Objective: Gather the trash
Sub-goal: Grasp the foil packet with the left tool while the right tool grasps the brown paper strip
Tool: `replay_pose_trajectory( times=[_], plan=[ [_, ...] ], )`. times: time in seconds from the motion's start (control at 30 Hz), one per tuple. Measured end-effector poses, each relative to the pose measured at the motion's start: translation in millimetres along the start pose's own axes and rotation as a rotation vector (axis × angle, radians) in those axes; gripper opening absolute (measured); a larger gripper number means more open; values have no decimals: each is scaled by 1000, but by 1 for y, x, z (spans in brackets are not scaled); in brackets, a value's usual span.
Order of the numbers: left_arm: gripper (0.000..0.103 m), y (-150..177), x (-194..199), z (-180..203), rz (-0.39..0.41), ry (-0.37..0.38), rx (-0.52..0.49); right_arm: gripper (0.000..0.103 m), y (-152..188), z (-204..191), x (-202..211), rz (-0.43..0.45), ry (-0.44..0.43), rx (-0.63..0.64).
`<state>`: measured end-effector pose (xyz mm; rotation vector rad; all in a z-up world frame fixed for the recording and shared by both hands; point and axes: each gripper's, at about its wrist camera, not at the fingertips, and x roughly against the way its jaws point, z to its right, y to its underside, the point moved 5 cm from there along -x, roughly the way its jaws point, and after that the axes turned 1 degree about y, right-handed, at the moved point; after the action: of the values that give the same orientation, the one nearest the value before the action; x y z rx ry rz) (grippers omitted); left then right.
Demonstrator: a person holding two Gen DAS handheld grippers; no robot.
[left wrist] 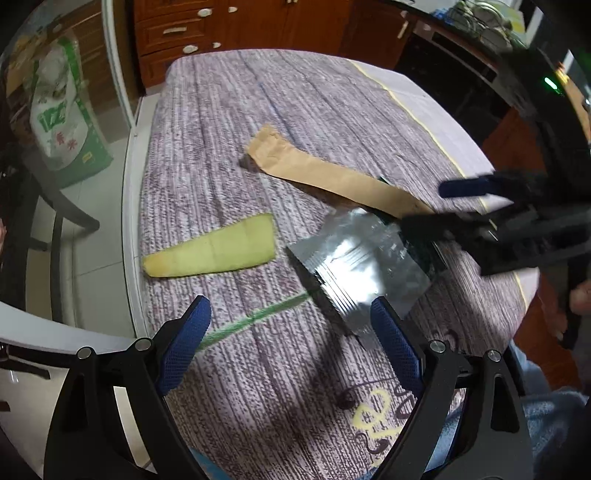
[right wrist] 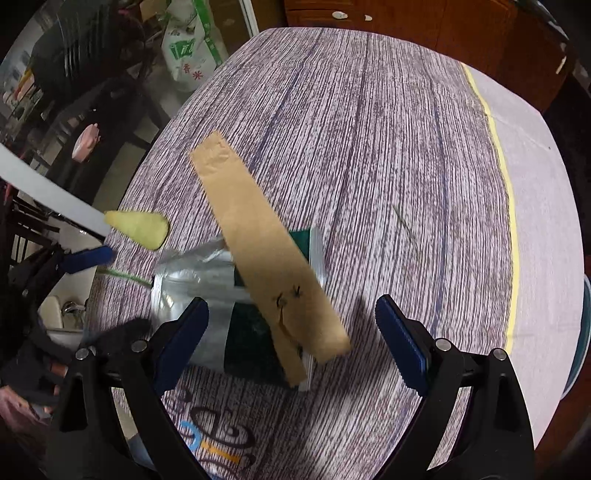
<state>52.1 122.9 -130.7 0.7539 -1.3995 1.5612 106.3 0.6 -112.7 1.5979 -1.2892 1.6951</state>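
Observation:
Three pieces of trash lie on the table's striped purple cloth. A silver foil wrapper with a dark green inside lies in the middle, a long brown paper strip rests across its far end, and a pale yellow wedge-shaped scrap lies left of it. My left gripper is open just above the cloth, its right finger beside the foil's near corner. My right gripper is open over the foil wrapper and the near end of the brown strip, gripping nothing. It also shows blurred at the right of the left wrist view, right gripper.
A thin green stalk lies on the cloth near the left gripper. Wooden cabinets stand behind the table. A green and white sack leans on the floor at the left. A dark chair stands beyond the table's left edge.

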Motion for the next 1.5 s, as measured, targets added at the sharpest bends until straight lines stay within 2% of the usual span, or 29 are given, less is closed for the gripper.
replay_pose_trajectory(
  times=[0.07,0.13,0.2,0.33,0.37,0.63,0.8,1.1,1.33,1.4,1.5],
  plan=[
    [89,2,-1,3,-9,13,-5,87,-4,1,-4,5,-8,-9],
    [89,3,-3,7,-18,21,-13,82,-4,2,-8,2,-16,-9],
    [89,3,-6,12,-23,25,-23,60,-2,1,-12,-16,-32,-5],
    [89,1,-11,26,-36,41,-49,36,2,3,-9,-11,-44,1],
    [89,1,-12,28,-38,43,-53,21,4,7,-6,-6,-49,-13],
    [90,-7,-27,57,-64,60,-113,20,24,61,19,21,-91,-160],
    [98,-11,-40,77,-73,28,-182,20,43,89,26,28,-92,-227],
    [99,-28,-61,103,-85,-36,-294,20,62,104,26,31,-143,-278],
    [99,-43,-72,112,-74,-41,-296,20,72,120,25,30,-184,-330],
    [93,-50,-76,114,-58,-48,-293,20,76,125,24,25,-191,-341],
    [69,-56,-74,119,-37,-45,-285,20,80,129,21,22,-201,-356]
  ],
)
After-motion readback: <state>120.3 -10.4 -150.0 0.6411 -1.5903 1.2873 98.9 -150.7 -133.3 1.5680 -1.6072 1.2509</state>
